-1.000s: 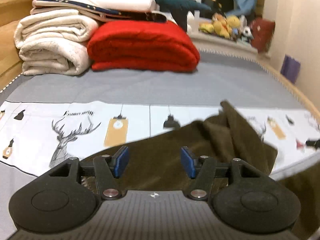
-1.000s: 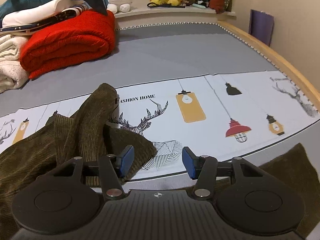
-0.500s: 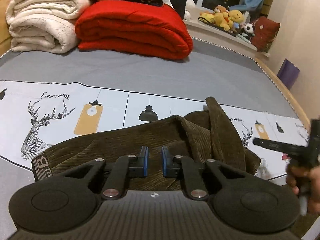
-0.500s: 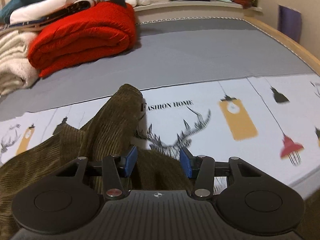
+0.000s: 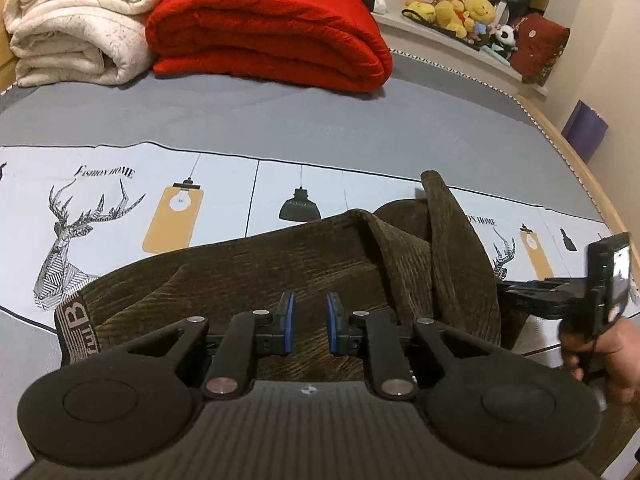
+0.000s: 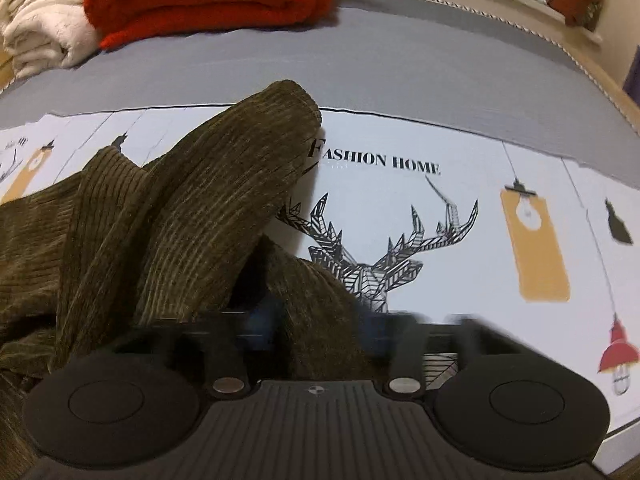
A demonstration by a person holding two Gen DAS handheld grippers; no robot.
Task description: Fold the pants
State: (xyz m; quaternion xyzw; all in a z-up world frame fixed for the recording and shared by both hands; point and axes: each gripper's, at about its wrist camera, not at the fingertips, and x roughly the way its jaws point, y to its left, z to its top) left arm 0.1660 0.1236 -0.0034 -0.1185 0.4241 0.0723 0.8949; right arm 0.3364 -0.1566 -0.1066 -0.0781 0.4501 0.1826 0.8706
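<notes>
2 close, downward-tilted wrist views toward the headboard, sharing the pants (image 5: 304, 264) and printed cloth (image 6: 440, 216).

clear: grey bedspread (image 5: 320, 120) mid-bed | blocked: red blanket (image 5: 272, 28), white blanket (image 5: 76, 24) far end

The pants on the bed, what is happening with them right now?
A person is starting to fold brown corduroy pants that lie crumpled on a printed sheet on the bed. The left hand-held gripper has nearly closed on the fabric near the waistband. The right hand-held gripper has just been closing on a bunched part of the pants; its fingers are blurred. No fold is made yet.
</notes>
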